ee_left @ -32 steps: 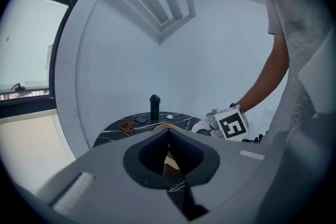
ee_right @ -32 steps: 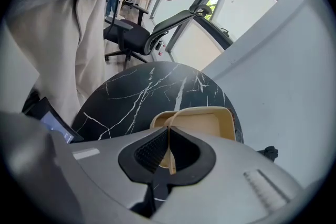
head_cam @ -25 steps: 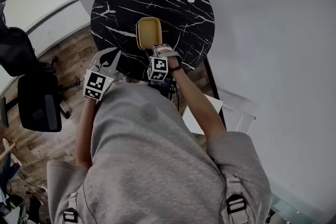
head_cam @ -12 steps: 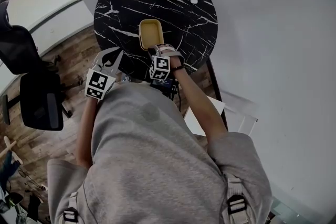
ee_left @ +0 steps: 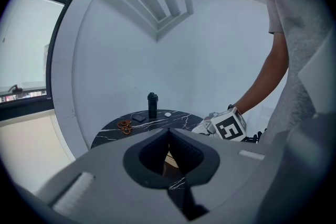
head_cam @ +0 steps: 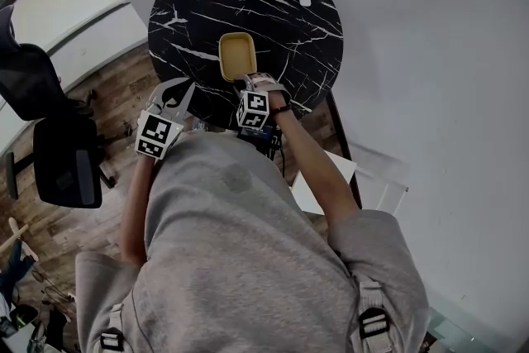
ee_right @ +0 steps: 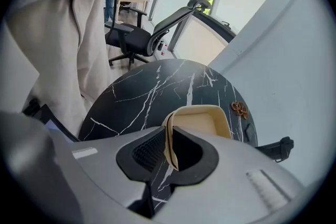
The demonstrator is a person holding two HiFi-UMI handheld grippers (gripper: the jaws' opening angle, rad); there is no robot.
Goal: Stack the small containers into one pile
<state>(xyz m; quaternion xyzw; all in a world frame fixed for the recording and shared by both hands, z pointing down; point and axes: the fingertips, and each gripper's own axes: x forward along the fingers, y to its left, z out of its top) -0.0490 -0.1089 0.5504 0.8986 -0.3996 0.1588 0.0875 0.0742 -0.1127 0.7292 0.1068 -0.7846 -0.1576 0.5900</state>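
Right gripper (ee_right: 169,132) jaws opening, near rim of tan rectangular container (ee_right: 202,122) between them; its long axis points away from me.

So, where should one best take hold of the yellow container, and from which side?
Probably its near rim wall, coming from the person: the yellow container lies open-topped with a thin upright wall, so one jaw goes inside, one outside.
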